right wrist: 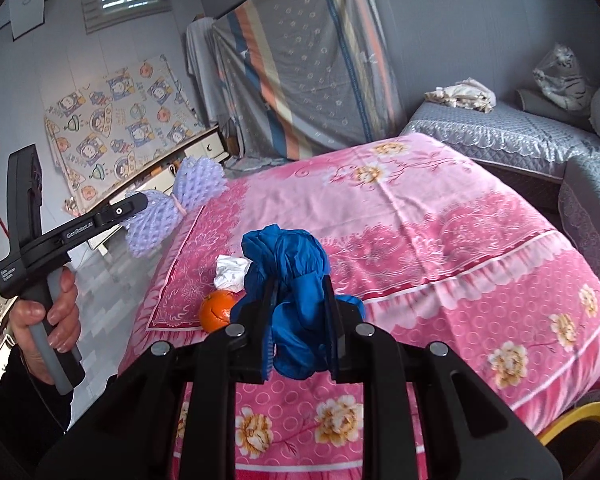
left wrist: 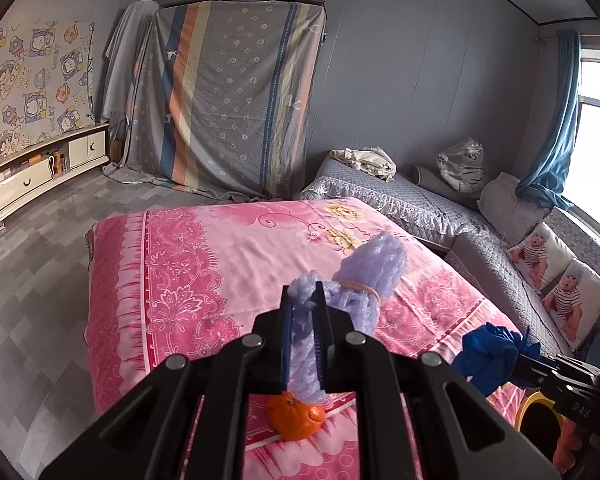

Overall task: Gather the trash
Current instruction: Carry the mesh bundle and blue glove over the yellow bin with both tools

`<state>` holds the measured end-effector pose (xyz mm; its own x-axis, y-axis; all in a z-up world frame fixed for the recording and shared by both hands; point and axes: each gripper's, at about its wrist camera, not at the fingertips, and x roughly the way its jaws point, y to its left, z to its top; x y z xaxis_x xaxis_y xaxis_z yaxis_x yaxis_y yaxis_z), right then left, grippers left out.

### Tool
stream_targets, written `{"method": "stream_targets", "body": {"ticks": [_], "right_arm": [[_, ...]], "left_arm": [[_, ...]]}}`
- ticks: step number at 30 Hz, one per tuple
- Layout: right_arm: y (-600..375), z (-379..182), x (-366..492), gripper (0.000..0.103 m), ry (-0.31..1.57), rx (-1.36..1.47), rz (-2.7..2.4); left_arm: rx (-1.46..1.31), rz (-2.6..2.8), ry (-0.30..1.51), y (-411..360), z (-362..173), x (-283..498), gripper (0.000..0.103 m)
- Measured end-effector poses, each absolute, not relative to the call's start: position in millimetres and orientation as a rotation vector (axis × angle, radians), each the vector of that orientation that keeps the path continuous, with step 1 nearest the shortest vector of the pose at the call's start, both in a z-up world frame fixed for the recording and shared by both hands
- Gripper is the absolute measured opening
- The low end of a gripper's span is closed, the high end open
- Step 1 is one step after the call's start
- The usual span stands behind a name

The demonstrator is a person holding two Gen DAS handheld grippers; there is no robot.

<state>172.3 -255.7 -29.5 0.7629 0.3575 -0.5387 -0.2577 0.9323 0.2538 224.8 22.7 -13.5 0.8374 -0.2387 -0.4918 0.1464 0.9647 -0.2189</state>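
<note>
Our right hand-held gripper (right wrist: 298,312) clamps the blue plastic bag (right wrist: 288,264), the left hand-held gripper (left wrist: 304,312) the purple foam net (left wrist: 370,276); orange (right wrist: 217,309) and crumpled tissue (right wrist: 231,271) lie below-left near the bed's (right wrist: 460,240) front edge.

i count one purple foam net (left wrist: 370,276), one blue bag (right wrist: 296,280), one orange (right wrist: 218,310), one crumpled tissue (right wrist: 230,270), and two baby-print cushions (left wrist: 540,250) on the sofa.

L gripper (left wrist: 303,300) clamped tight, tilted down, held up at left of R wrist view; bare hand (right wrist: 46,316) wraps its grey handle, dark sleeve below. R gripper (right wrist: 300,292) also clamped, tilted down.
</note>
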Motion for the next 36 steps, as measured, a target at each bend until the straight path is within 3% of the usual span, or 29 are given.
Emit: {"method": "stream_targets", "body": {"ticks": [18,36], "right_arm": [[-385.6,-16.6,90.7,0.019,0.48,0.3,0.05],[-484.2,-48.4,6.9,0.019,0.452,0.385,-0.276]], "left_arm": [[-0.083,-0.475,0.455,-105.0,21.3,157.8,0.009],[0.032,-0.73,0.511,-231.1,-9.6,115.8,0.009]]}}
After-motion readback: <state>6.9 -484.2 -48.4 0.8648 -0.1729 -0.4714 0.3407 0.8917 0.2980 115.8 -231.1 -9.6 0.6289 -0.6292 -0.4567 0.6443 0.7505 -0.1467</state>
